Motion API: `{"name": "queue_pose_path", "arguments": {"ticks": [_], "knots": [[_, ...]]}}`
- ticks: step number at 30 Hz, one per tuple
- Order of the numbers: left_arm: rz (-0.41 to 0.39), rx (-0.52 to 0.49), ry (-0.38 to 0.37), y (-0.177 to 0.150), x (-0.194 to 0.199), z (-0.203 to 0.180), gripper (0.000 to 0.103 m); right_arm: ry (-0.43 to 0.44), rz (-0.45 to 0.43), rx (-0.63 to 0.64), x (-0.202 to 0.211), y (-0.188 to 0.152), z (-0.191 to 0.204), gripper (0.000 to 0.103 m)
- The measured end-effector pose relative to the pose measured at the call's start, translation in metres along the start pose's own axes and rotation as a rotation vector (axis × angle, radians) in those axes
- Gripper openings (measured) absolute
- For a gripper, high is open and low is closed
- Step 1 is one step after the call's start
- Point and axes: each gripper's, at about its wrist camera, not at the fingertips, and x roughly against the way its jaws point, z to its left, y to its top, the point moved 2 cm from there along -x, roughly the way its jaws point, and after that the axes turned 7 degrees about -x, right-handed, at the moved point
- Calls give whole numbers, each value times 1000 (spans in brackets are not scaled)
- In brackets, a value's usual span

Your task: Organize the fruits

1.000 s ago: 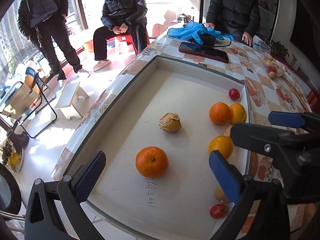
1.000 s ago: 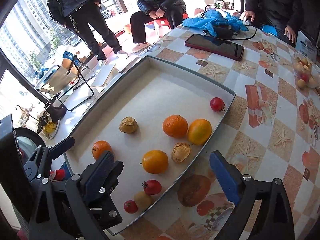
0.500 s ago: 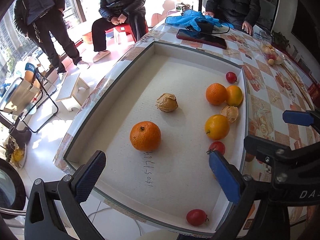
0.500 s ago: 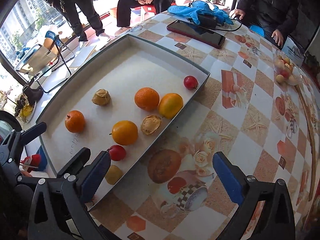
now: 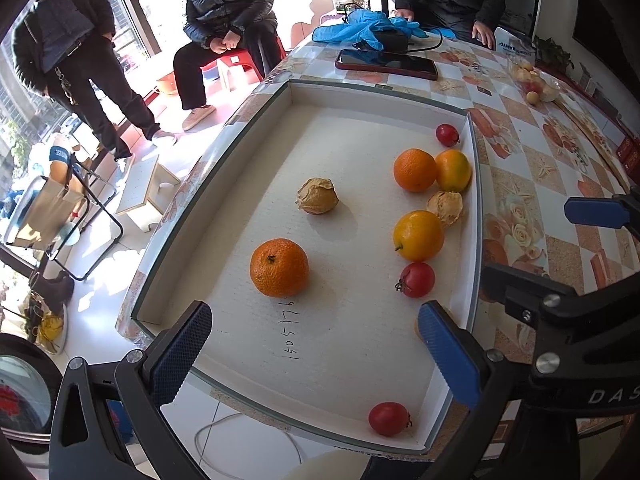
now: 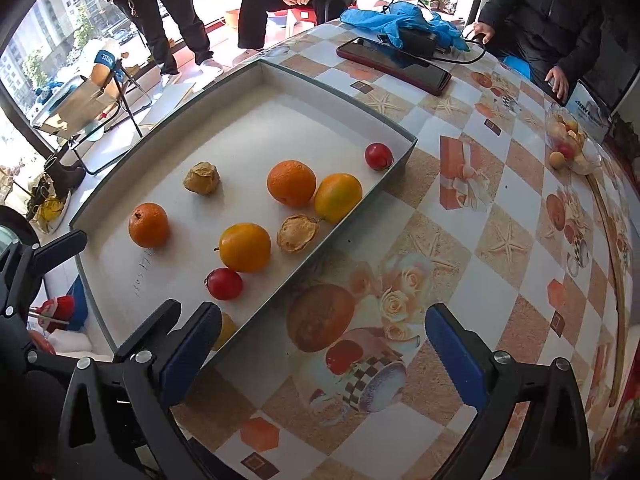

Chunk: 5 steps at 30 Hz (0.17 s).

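A shallow white tray (image 5: 474, 184) lies on the patterned table. In it are a lone orange (image 5: 279, 267), a yellow-orange fruit (image 5: 418, 236), two oranges side by side (image 5: 415, 170), two wrinkled brown fruits (image 5: 317, 196) and three small tomatoes (image 5: 416, 279). My left gripper (image 5: 316, 356) is open above the tray's near end, just short of the lone orange, with nothing between its fingers. My right gripper (image 6: 324, 356) is open over the tablecloth beside the tray's right wall (image 6: 304, 268). Its left finger (image 6: 192, 354) partly hides a yellow fruit (image 6: 226, 328).
A phone (image 6: 394, 66), blue gloves (image 6: 384, 20) and a black charger lie at the table's far end. A glass bowl of fruit (image 6: 572, 144) stands at the back right. Three people are beyond the table. The tray's left side runs along the table edge.
Both views have drawn back, and more of the tray's near end shows. My right gripper has shifted right, off the tray and over the tablecloth. No fruit has moved.
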Motion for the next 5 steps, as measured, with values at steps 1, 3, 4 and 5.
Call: {"name": "queue_pose_path", "arguments": {"ticks": [1,3,4,5], "knots": [[-3,1,2,0,0,0,103,4,1,-1,0,0,0,102],[-36,-5,12,-2,2,1,103,4,1,0,0,0,0,102],[-44,-12,26,-2,3,1,103,5,0,1,0,-1,0,102],[-45,-18,30,-3,3,0,103,5,-2,3,0,-1,0,102]]}}
